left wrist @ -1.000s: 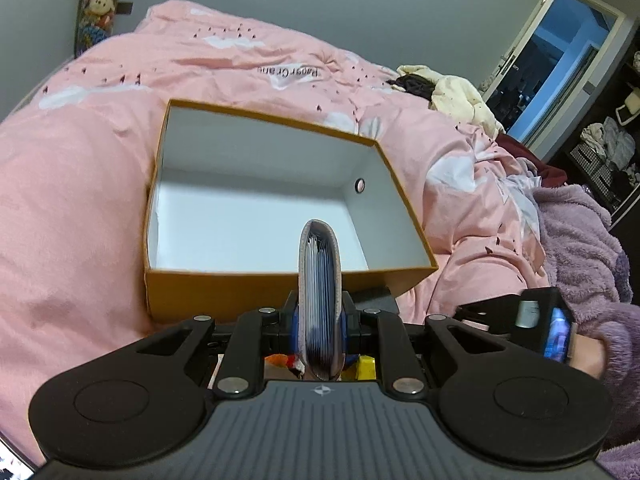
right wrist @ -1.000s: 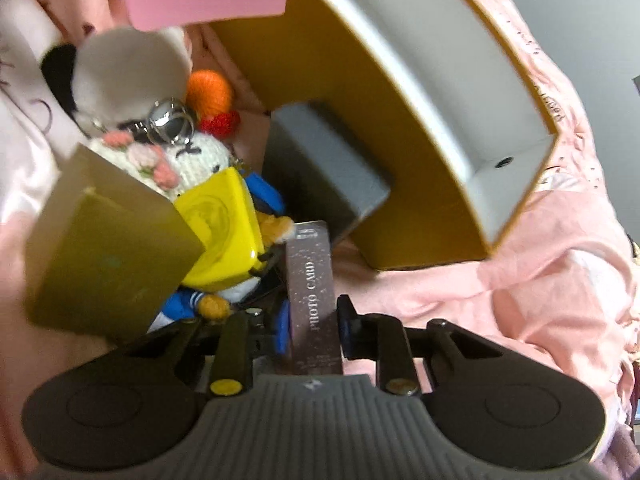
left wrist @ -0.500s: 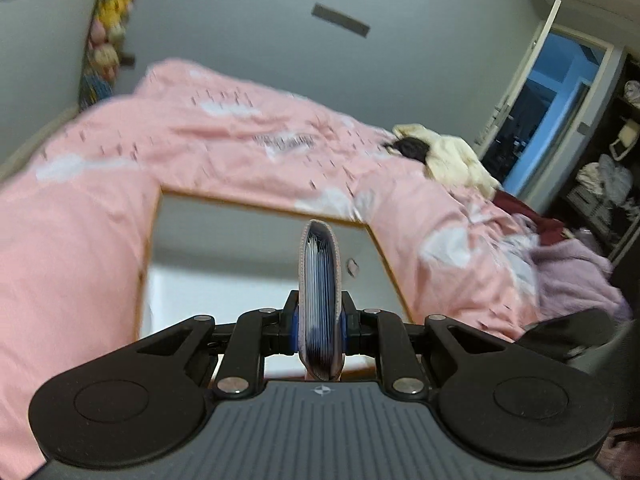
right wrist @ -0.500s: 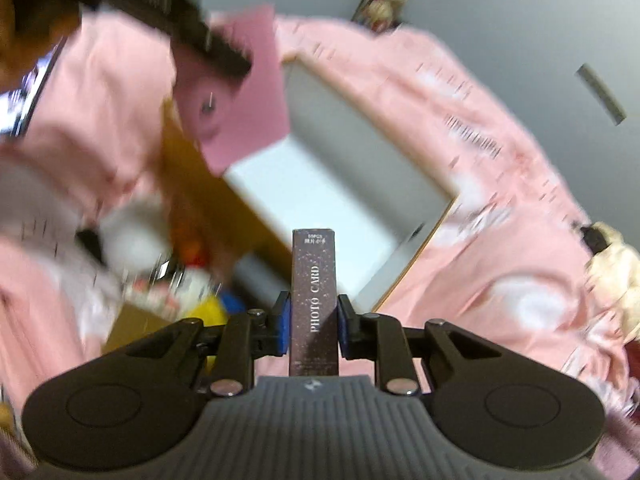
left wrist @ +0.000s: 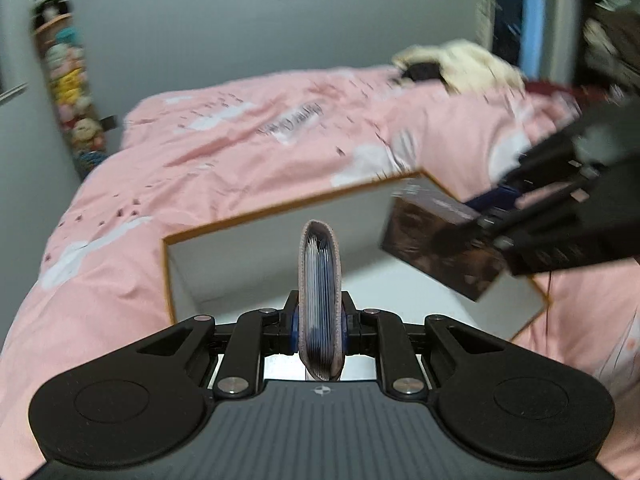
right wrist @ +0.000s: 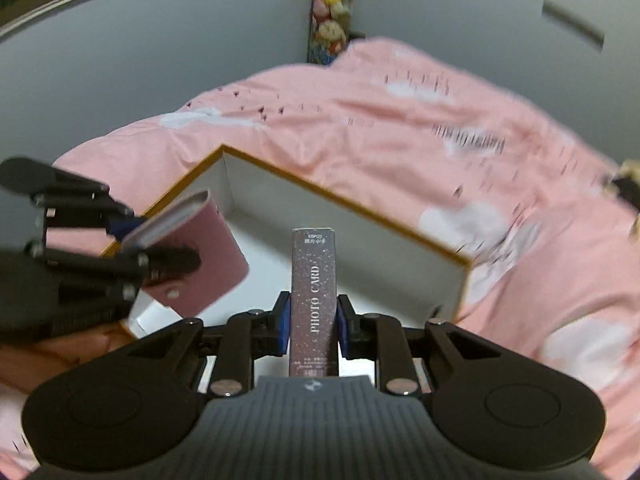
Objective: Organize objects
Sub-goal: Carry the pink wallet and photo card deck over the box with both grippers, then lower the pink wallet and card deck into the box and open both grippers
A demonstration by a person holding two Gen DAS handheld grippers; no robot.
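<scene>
An open yellow box with a white inside (left wrist: pixel 224 232) (right wrist: pixel 360 208) lies on the pink bed. My left gripper (left wrist: pixel 320 326) is shut on a pink card wallet (left wrist: pixel 320 280), held edge-on above the box's near side; the wallet also shows in the right wrist view (right wrist: pixel 200 252). My right gripper (right wrist: pixel 312 320) is shut on a dark sparkly photo card box (right wrist: pixel 313 300), held upright over the box's inside. In the left wrist view that photo card box (left wrist: pixel 436 248) hangs over the box's right part.
The pink duvet (left wrist: pixel 240 140) spreads around the box. A hanging column of plush toys (left wrist: pixel 72 80) is on the far wall. A pile of clothes (left wrist: pixel 460 64) lies at the bed's far right, near a doorway (left wrist: pixel 516 12).
Both grippers have risen and swung over the open box, still holding their items. The right gripper has left the toy pile and now shows beside the left one.
</scene>
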